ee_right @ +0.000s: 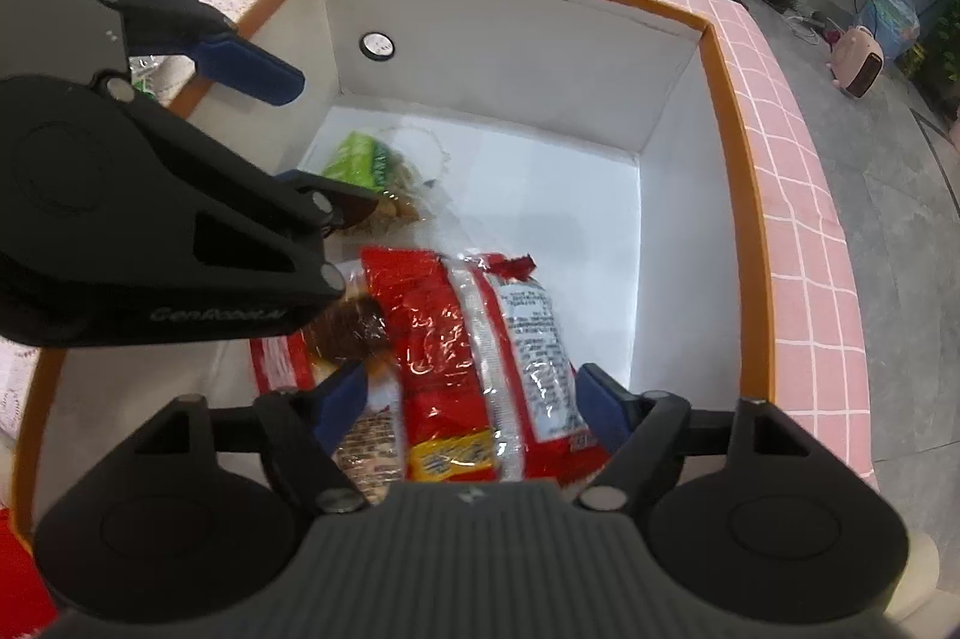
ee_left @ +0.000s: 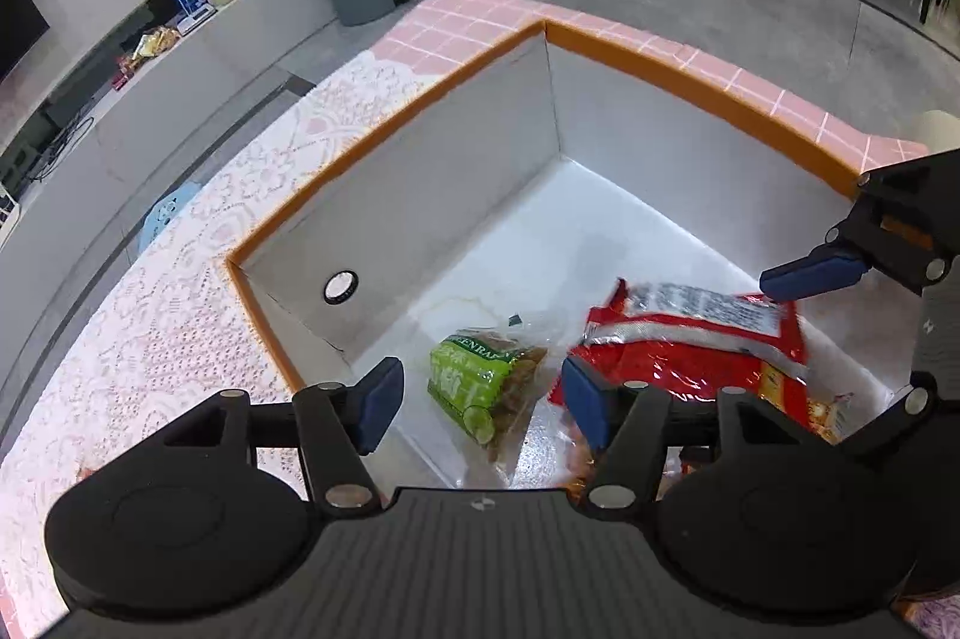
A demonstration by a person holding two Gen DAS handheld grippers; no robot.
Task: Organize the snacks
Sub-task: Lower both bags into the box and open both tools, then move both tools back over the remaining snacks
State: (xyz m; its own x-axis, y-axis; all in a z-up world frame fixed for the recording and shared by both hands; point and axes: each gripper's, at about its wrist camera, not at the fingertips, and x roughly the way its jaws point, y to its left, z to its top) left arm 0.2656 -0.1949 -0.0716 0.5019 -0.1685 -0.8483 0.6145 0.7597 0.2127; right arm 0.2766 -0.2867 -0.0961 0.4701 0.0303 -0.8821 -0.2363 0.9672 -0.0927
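Hidden / hard to read: near end of the red snack bag (ee_right: 474, 357) passes under the right tool (ee_right: 471, 408) body, so its bottom edge is cut off. A second packet with brown contents and a pale printed panel (ee_right: 369, 450) lies under the red bag's left side; only a strip shows beside the right tool's left pad, and the left tool's arm covers its upper part. Print on the red bag's white label too blurred to read. In the left wrist view the red bag (ee_left: 690, 357) is partly behind the left tool's right pad and linkage. Only one blue finger (ee_left: 810, 276) of the right tool shows there; the other is out of frame.

Tools: left tool (ee_left: 474, 399) jaws stand wide, nothing pressed between the pads; the green snack packet (ee_left: 480, 381) lies below the gap, untouched as far as shows. Right tool jaws also wide, straddling the red bag's width; pads sit just beside its edges, contact not clear.

Position: both packets lie on the white floor of the orange-rimmed box (ee_right: 744, 195), which sits on the worktop with pink tile cloth (ee_right: 804, 243). Green packet (ee_right: 366, 165) sits ahead and left of the right tool, past the red bag's far end.

Axis: red bag's long axis runs straight away from the right tool, crimped red end pointing forward. Green packet's long axis slants, green end toward the far left, clear end toward the left tool
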